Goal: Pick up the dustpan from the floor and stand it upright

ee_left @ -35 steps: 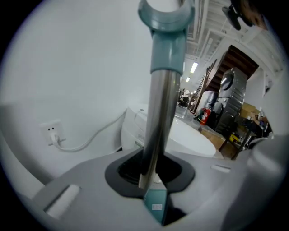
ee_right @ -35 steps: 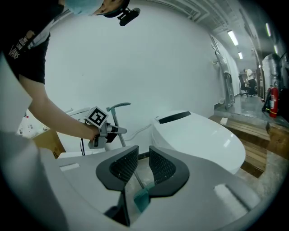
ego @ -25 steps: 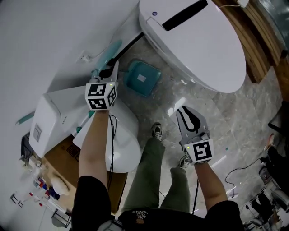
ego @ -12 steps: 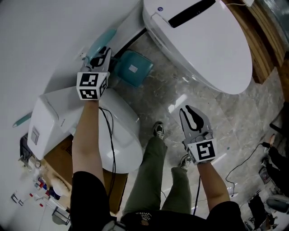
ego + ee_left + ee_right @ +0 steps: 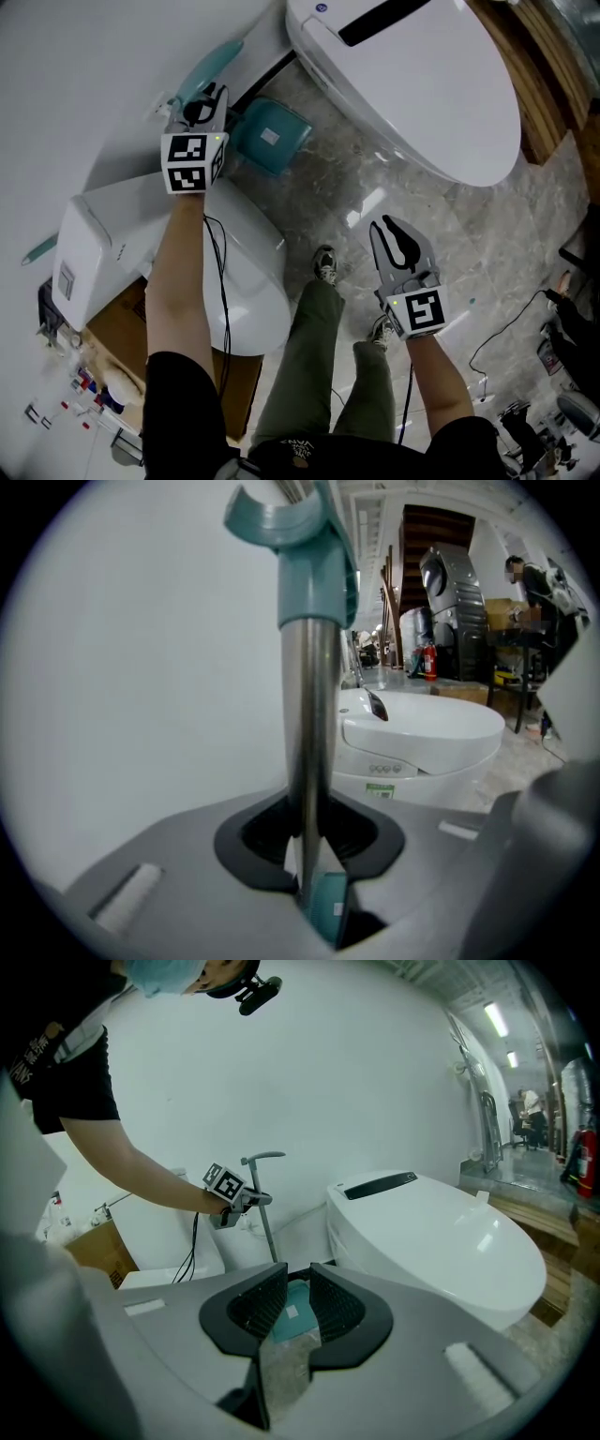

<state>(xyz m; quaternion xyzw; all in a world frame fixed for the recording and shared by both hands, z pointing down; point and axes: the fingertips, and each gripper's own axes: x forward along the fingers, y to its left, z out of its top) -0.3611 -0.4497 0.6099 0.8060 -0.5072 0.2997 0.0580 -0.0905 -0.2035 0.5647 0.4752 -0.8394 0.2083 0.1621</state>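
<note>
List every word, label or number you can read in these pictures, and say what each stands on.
Nothing can be read.
White sticker on the dustpan: too small.
Green label on the white toilet: blurred.
Blue mark on the toilet lid: too small.
Print on the black shirt: blurred.

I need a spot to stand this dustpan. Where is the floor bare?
Bare floor lies between the big toilet, the right claw and the shoe. Crowded: by the wall, where the dustpan sits beside the small toilet, in the left claw.
</note>
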